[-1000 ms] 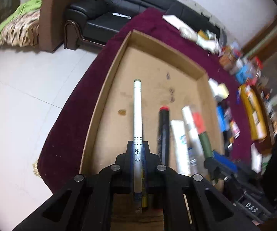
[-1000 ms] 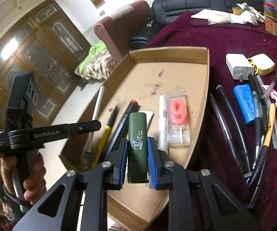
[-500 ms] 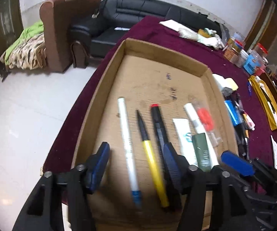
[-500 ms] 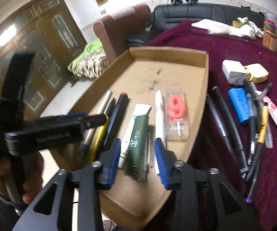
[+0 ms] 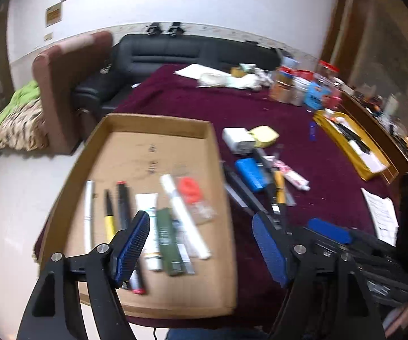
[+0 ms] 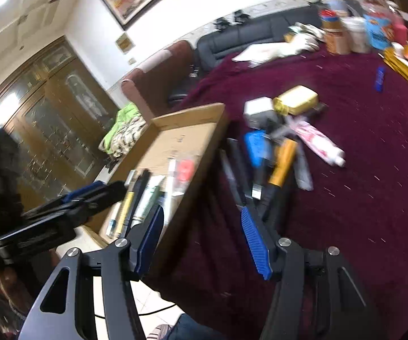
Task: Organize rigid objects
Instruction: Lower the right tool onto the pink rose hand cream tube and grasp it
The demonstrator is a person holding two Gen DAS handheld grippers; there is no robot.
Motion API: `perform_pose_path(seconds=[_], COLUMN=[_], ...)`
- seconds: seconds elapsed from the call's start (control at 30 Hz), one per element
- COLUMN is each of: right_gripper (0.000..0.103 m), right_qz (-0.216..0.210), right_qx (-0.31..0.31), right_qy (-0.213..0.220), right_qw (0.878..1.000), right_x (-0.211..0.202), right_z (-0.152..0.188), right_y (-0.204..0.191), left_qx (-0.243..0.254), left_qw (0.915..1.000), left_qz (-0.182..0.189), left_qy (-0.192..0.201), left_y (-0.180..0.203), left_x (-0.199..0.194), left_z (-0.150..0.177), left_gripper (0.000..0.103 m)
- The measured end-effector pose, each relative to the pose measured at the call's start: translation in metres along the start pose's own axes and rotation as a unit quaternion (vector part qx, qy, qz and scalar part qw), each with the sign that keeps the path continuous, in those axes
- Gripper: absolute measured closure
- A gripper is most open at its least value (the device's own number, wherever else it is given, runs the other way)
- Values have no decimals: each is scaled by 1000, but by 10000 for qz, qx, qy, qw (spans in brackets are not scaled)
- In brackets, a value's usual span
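Observation:
A cardboard tray (image 5: pixel 158 119) on the maroon cloth holds a white pen (image 5: pixel 89 212), a yellow-black pen (image 5: pixel 108 215), a red-tipped black marker (image 5: pixel 123 204), a white tube (image 5: pixel 147 206), a green case (image 5: pixel 167 240), a white marker (image 5: pixel 184 215) and a packaged red candle (image 5: pixel 192 192). My left gripper (image 5: pixel 199 226) hovers above the tray's near right corner, its jaws opening, nothing held. My right gripper (image 6: pixel 202 218) hangs over the cloth beside the tray (image 6: pixel 192 113), jaws opening and empty. Ahead of it lie loose pens, one a yellow pen (image 6: pixel 283 164), a blue item (image 6: pixel 256 147) and a pink tube (image 6: pixel 317 141).
A white charger (image 5: pixel 237 138) and a yellow box (image 5: pixel 264 136) lie past the pens. A yellow tray (image 5: pixel 351 147) sits at the right, jars and packets (image 5: pixel 297 85) at the back. A black sofa (image 5: pixel 192 53) and brown armchair (image 5: pixel 59 85) stand beyond the table.
The left gripper let go of the white pen and the right let go of the green case; both lie in the tray. Both grippers opened, drew back and swung right toward the loose pens.

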State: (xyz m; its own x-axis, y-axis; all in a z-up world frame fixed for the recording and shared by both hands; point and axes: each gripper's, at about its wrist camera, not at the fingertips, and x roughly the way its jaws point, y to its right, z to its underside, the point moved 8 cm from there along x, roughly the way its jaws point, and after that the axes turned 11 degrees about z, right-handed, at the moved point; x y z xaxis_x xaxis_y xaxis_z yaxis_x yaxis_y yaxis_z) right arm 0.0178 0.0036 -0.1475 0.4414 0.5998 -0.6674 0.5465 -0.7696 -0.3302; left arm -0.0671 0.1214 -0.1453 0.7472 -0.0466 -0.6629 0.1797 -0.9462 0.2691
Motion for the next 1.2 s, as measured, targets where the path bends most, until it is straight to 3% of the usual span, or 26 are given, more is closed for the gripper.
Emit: perform_pose_path(seconds=[0.17, 0.33, 0.5, 0.7, 1.2], right_gripper=[46, 46, 30, 22, 22], right_qz=[-188, -112, -159, -219, -160], right_qx=[485, 697, 948, 1109, 1122], right_qy=[-224, -284, -299, -354, -346], right_qw=[9984, 9971, 9949, 9930, 9929], right_x=[2, 4, 7, 10, 13], right_z=[9, 10, 11, 9, 4], right_y=[35, 57, 71, 84, 93], left_qx=[169, 215, 206, 203, 191], left_qw=[9998, 9993, 9989, 9982, 9966], left_qz=[141, 271, 371, 468, 740], left_qy=[-15, -112, -182, -310, -295], left_y=[26, 45, 57, 64, 73], left_x=[5, 15, 23, 32, 41], left_z=[4, 10, 13, 18, 14], left_gripper=[25, 25, 25, 25, 25])
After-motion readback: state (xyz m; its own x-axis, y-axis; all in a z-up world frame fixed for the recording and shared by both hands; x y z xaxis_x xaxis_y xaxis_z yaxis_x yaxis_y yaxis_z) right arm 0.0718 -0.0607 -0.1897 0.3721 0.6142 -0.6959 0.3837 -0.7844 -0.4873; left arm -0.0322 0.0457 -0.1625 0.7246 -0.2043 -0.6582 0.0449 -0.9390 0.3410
